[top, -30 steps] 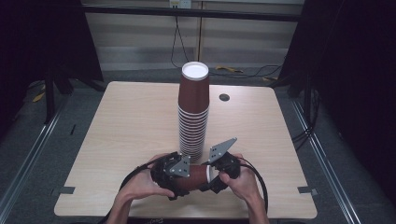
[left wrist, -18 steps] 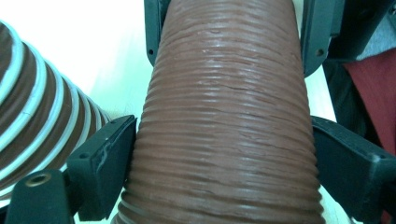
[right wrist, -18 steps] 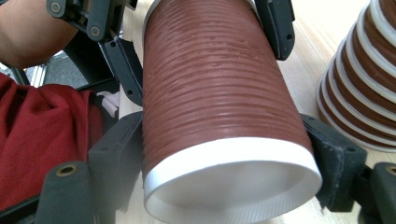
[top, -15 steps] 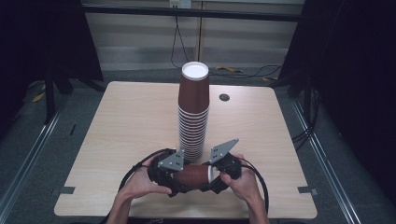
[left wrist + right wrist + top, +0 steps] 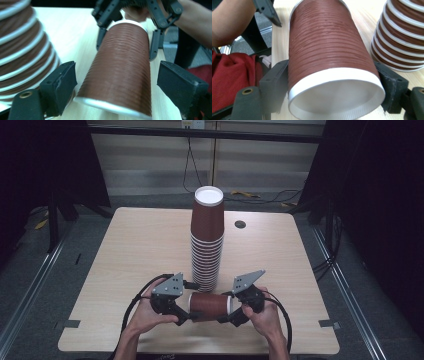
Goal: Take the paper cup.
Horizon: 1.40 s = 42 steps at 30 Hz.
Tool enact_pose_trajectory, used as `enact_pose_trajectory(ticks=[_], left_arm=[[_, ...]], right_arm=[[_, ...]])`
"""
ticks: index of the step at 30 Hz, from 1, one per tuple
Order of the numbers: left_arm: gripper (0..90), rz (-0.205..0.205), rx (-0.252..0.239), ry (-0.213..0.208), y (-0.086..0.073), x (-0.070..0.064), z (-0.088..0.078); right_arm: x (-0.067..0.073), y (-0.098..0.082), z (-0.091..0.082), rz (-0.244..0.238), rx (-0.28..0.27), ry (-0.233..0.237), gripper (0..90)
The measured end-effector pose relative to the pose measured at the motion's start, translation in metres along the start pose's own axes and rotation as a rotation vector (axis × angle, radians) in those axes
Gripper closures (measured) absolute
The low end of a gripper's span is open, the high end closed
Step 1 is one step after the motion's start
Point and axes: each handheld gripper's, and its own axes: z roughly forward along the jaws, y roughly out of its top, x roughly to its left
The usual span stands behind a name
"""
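Near the front edge of the table (image 5: 125, 250), just in front of the tall stack, a single brown paper cup (image 5: 209, 304) lies on its side between the two grippers, its white rim toward the person's right. From the right gripper view the cup's (image 5: 329, 60) open mouth faces the camera, and the right gripper (image 5: 235, 312) has its two black jaws pressed against the cup just behind the rim, one on each side, so it is clamped on the cup. In the left gripper view the cup's (image 5: 122, 67) narrow base end points at the camera and its ribbed wall runs away toward the other gripper (image 5: 130, 27); the left gripper (image 5: 184, 316) has its jaws spread wide, one on either side of the base with a clear gap on the right and a smaller gap on the left, so it grips nothing. Each gripper carries a grey three-cornered plate and a trailing black cable, and a hand holds each from below. Just behind the lying cup stands the stack of brown cups (image 5: 206, 240), upside down, white rims ringed one above another, the topmost cup's white bottom uppermost. Farther back on the table, to the right of the stack, sits a small dark round spot (image 5: 240, 224).
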Motion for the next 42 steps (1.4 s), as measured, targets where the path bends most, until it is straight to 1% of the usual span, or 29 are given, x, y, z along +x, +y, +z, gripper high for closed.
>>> enact_pose_trajectory(ticks=[4, 5, 6, 7, 8, 9, 10, 11, 13, 15, 17, 18, 19, 21, 22, 23, 24, 25, 27, 28, 29, 32, 33, 35, 36, 38, 40, 42], left_arm=[[15.5, -0.022, -0.030, 0.014, -0.004, 0.000, -0.004], [15.6, -0.035, -0.038, 0.019, -0.005, -0.001, -0.005], [15.5, -0.053, -0.053, 0.027, -0.006, -0.001, -0.006], [16.0, -0.064, -0.054, 0.049, -0.006, -0.002, -0.005], [15.8, -0.064, -0.050, 0.068, -0.006, -0.003, -0.004], [15.8, -0.058, -0.062, 0.064, -0.006, -0.004, -0.005], [15.9, -0.068, -0.084, 0.058, -0.006, -0.004, -0.005], [15.9, -0.073, -0.096, 0.061, -0.006, -0.004, -0.006], [15.9, -0.074, -0.098, 0.096, -0.008, -0.004, -0.006], [15.8, -0.086, -0.109, 0.097, -0.011, -0.003, -0.007], [15.8, -0.103, -0.134, 0.109, -0.015, -0.003, -0.009], [15.8, -0.112, -0.140, 0.099, -0.017, -0.002, -0.010], [16.1, -0.123, -0.156, 0.099, -0.018, -0.002, -0.011], [16.3, -0.128, -0.157, 0.110, -0.020, -0.002, -0.011], [16.3, -0.129, -0.145, 0.128, -0.021, -0.003, -0.012], [16.3, -0.135, -0.165, 0.102, -0.023, -0.003, -0.011], [16.2, -0.137, -0.167, 0.098, -0.024, -0.003, -0.012], [16.1, -0.138, -0.173, 0.103, -0.025, -0.003, -0.011], [15.7, -0.140, -0.175, 0.098, -0.026, -0.004, -0.011], [15.7, -0.141, -0.164, 0.116, -0.025, -0.005, -0.011], [15.7, -0.128, -0.170, 0.099, -0.025, -0.006, -0.011], [15.7, -0.126, -0.200, 0.092, -0.025, -0.009, -0.012], [15.7, -0.120, -0.201, 0.092, -0.026, -0.009, -0.012], [15.7, -0.122, -0.202, 0.100, -0.027, -0.010, -0.011], [15.7, -0.121, -0.205, 0.095, -0.029, -0.009, -0.010], [15.7, -0.131, -0.198, 0.102, -0.031, -0.009, -0.009], [15.6, -0.142, -0.210, 0.094, -0.033, -0.009, -0.010], [15.6, -0.144, -0.212, 0.103, -0.034, -0.009, -0.011]], right_arm=[[-0.001, -0.004, -0.003, 0.009, -0.023, -0.012, 22.1], [-0.001, -0.005, -0.003, 0.014, -0.029, -0.014, 22.0], [-0.002, -0.006, -0.004, 0.019, -0.037, -0.014, 22.0], [-0.003, -0.007, -0.004, 0.021, -0.047, -0.010, 22.0], [-0.003, -0.009, -0.004, 0.020, -0.049, -0.012, 22.0], [-0.003, -0.010, -0.004, 0.025, -0.051, -0.013, 22.0], [-0.003, -0.011, -0.004, 0.026, -0.054, -0.017, 22.0], [-0.003, -0.012, -0.004, 0.032, -0.061, -0.012, 22.0], [-0.004, -0.014, -0.006, 0.042, -0.079, -0.020, 22.0], [-0.005, -0.017, -0.008, 0.045, -0.102, -0.021, 22.0], [-0.005, -0.018, -0.010, 0.051, -0.116, -0.022, 22.0], [-0.005, -0.018, -0.011, 0.053, -0.120, -0.023, 22.0], [-0.005, -0.019, -0.011, 0.055, -0.128, -0.018, 22.0], [-0.005, -0.019, -0.011, 0.057, -0.132, -0.023, 22.0], [-0.006, -0.020, -0.010, 0.059, -0.137, -0.020, 22.0], [-0.006, -0.021, -0.010, 0.063, -0.148, -0.018, 22.0], [-0.006, -0.022, -0.010, 0.065, -0.159, -0.018, 22.0], [-0.006, -0.023, -0.010, 0.067, -0.161, -0.018, 22.0], [-0.006, -0.025, -0.008, 0.069, -0.175, -0.011, 22.0], [-0.006, -0.026, -0.008, 0.070, -0.176, -0.010, 22.0], [-0.006, -0.026, -0.008, 0.072, -0.177, -0.011, 22.0], [-0.006, -0.027, -0.007, 0.073, -0.195, -0.004, 22.0], [-0.006, -0.027, -0.007, 0.074, -0.200, 0.001, 22.0], [-0.005, -0.028, -0.006, 0.073, -0.210, 0.003, 22.0], [-0.005, -0.028, -0.006, 0.073, -0.211, 0.003, 22.0], [-0.005, -0.028, -0.005, 0.071, -0.219, 0.005, 22.0], [-0.005, -0.027, -0.005, 0.067, -0.229, 0.014, 22.0], [-0.005, -0.026, -0.005, 0.065, -0.240, 0.018, 22.0]])
